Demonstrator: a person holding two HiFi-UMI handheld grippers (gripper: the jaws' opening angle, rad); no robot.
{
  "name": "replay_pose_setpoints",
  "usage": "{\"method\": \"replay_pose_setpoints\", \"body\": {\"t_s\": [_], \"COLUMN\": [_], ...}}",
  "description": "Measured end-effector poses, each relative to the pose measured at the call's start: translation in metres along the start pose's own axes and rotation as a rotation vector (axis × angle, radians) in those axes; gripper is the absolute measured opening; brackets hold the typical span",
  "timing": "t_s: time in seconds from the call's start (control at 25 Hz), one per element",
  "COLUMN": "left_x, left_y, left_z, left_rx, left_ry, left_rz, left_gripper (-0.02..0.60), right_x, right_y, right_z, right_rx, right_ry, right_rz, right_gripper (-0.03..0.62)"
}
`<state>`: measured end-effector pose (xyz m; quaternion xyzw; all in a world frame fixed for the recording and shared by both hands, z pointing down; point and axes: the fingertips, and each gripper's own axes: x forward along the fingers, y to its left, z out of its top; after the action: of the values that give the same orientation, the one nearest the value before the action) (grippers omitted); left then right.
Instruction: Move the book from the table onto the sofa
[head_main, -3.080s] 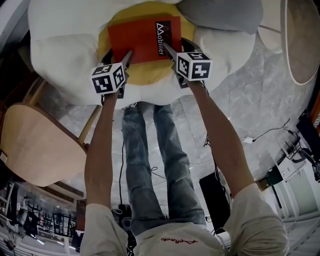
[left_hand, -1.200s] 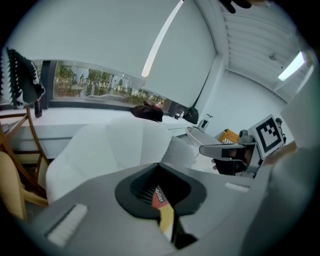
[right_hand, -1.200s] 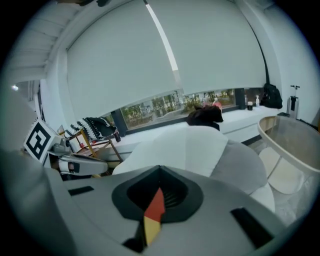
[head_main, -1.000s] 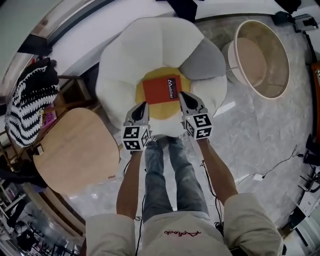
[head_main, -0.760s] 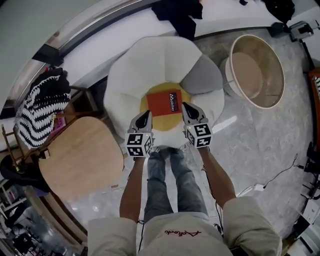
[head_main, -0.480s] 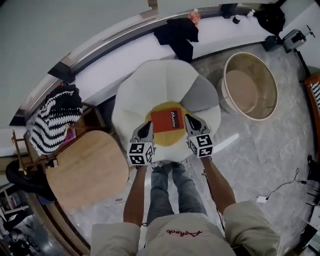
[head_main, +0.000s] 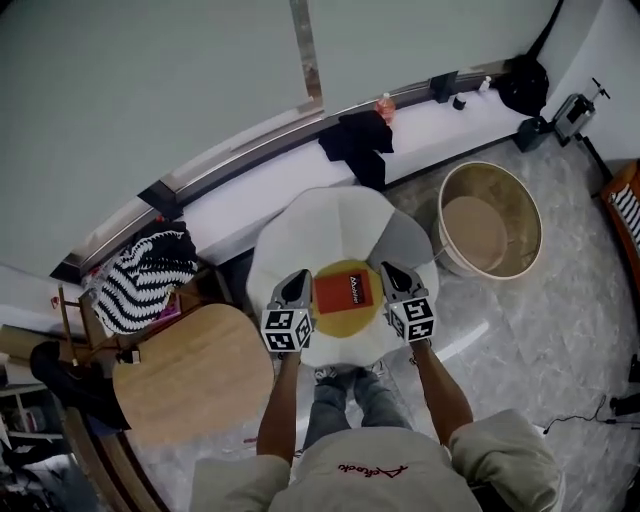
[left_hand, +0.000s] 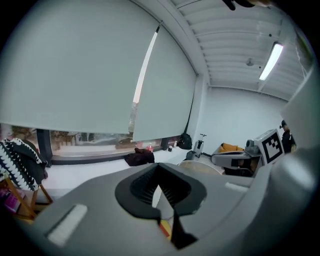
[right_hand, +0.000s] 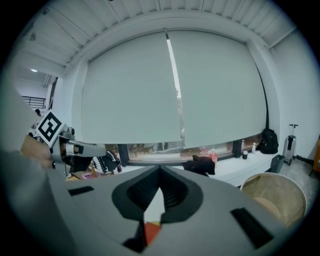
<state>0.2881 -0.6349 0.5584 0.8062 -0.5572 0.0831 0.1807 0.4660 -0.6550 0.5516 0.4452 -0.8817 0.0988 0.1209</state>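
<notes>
now that the 2 tools have lifted away, left gripper (head_main: 298, 284) and right gripper (head_main: 391, 275) sit pressed together, empty; the red book (head_main: 343, 288) lies on the sofa (head_main: 305, 222)'s yellow centre, so the move looks finished.

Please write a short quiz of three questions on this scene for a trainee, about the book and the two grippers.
1. True or false: the red book lies on the yellow centre of the white sofa.
2. The fingers of the left gripper are: A) apart, B) together, C) closed on the book.
3. What does the right gripper hold?

Key: 1 true; 2 B; 3 nothing, its fingers are together and empty.
</notes>
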Motion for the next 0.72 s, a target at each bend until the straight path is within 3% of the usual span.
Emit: {"method": "replay_pose_setpoints", "body": {"t_s": [0.36,0.72], "left_x": [-0.028,-0.046], "left_y": [-0.018,-0.002], "left_z": [0.058,0.111], "left_rx": [0.025,0.058], "left_ry": [-0.076,-0.135], "left_rz": [0.002,0.038], "left_gripper": [0.008,0.008], "right_x": [-0.024,-0.037], "right_y": [0.002,-0.002], "right_z": [0.069,0.123], "right_rx": [-0.023,-0.040], "right_ry": [-0.095,-0.169], "right_rz": [-0.001,-0.017], "right_gripper": [0.008,0.009]}}
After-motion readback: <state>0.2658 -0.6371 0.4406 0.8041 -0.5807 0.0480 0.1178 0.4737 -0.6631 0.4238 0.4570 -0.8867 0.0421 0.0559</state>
